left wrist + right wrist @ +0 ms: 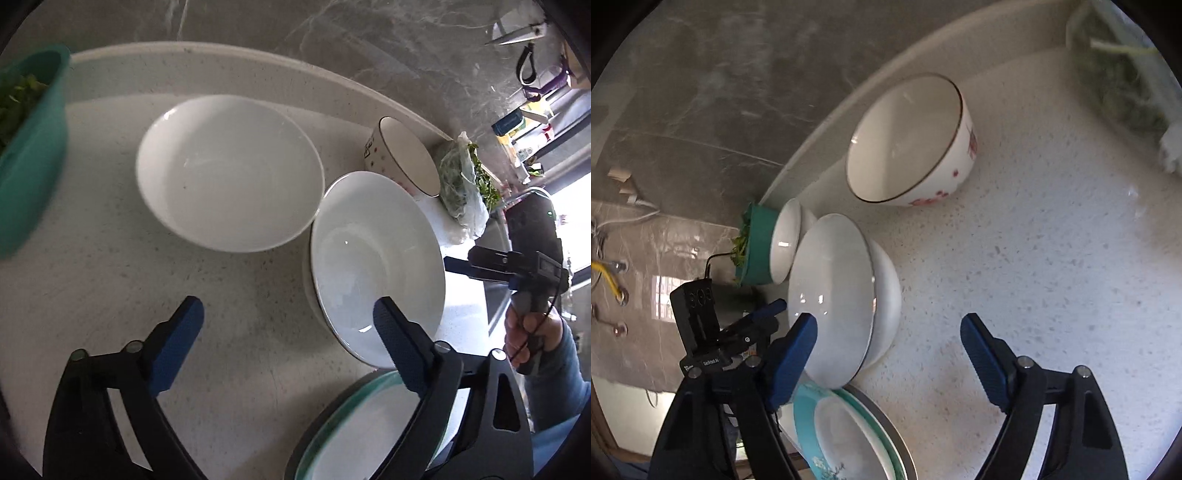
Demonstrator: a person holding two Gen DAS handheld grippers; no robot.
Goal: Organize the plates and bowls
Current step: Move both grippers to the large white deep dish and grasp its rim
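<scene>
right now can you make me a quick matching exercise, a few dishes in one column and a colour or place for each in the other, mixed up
Things:
1. green basin
2. flowered bowl
3. stacked white bowl
4. teal-rimmed plate

Descriptions:
A. pink flowers outside, dark line at the rim
B. holds leafy greens
C. nearest the counter's front edge, under the left gripper
D. sits in another bowl, plain white inside

Pairs: 1-B, 2-A, 3-D, 4-C

Both cams ride on the grippers and look down along the blue fingers [400, 350] at the desk [240, 295], pretty close in. The left one faces the wall; the right one is rolled sideways. Both catch the stacked white bowls [376, 266] and the flowered bowl [912, 144]
</scene>
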